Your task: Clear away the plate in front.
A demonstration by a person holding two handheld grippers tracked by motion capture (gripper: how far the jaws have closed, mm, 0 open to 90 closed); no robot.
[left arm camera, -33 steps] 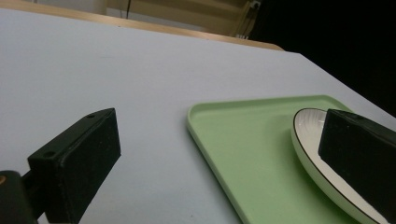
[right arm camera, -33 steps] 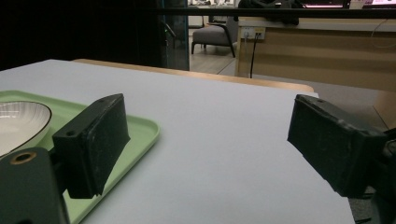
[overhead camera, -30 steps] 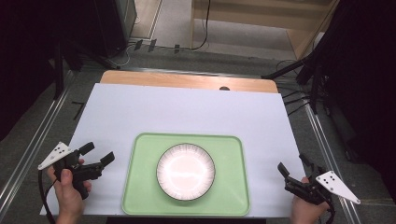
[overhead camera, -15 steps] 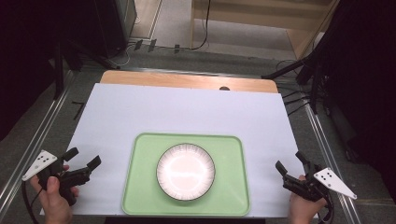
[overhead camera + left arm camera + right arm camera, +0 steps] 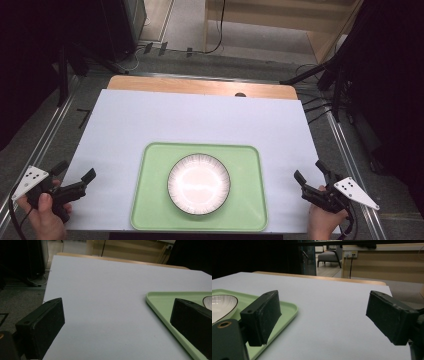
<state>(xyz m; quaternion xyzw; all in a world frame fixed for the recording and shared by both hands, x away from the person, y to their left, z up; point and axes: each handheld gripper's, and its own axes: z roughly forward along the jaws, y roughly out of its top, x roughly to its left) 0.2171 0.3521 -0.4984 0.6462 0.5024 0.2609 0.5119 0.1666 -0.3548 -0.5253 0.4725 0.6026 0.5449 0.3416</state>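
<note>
On the near middle of the table, a white plate (image 5: 199,183) sits in a green tray (image 5: 150,200). Left gripper (image 5: 75,177) and right gripper (image 5: 311,172) flank it, jaws wide apart, holding nothing. Grabbing the thin rim carelessly could tip or slide the plate.

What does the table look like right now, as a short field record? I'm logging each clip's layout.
surface: white table top
tray: green tray, near edge, centred
plate: white plate, dark rim, on the tray, nothing on it
left hand-held gripper: jaws apart, holding nothing, left of the tray
right hand-held gripper: jaws apart, holding nothing, right of the tray
contact: neither gripper touches tray or plate
</note>
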